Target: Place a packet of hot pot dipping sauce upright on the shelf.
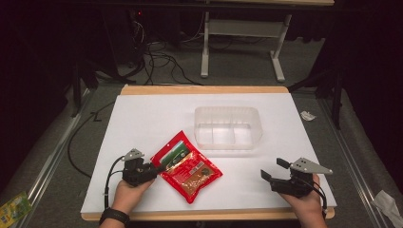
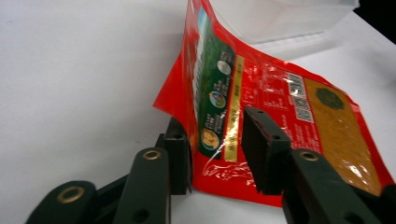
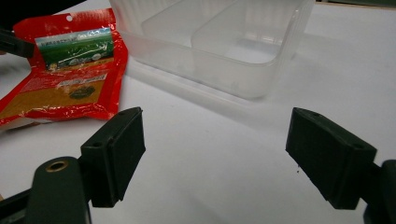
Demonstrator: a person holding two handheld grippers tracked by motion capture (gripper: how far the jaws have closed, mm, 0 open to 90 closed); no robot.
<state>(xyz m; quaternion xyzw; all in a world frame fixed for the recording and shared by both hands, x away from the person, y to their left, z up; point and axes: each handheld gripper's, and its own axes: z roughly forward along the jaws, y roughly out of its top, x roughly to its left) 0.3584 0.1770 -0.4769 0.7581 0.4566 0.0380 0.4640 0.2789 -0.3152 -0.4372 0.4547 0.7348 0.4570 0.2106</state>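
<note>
L gripper straddles the red pouch edge, jaws half spread, pads not clearly pressing it. R gripper spread wide over bare desk, holding nothing, near clear tub.

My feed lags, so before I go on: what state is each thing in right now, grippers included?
Red pouch: sealed, lying on the table, one edge lifted and bent up between the left gripper's jaws.
Clear container: upright, lidless, empty.
Left gripper: jaws either side of the pouch edge, gap showing.
Right gripper: open wide, holding nothing, resting near the table edge.
</note>
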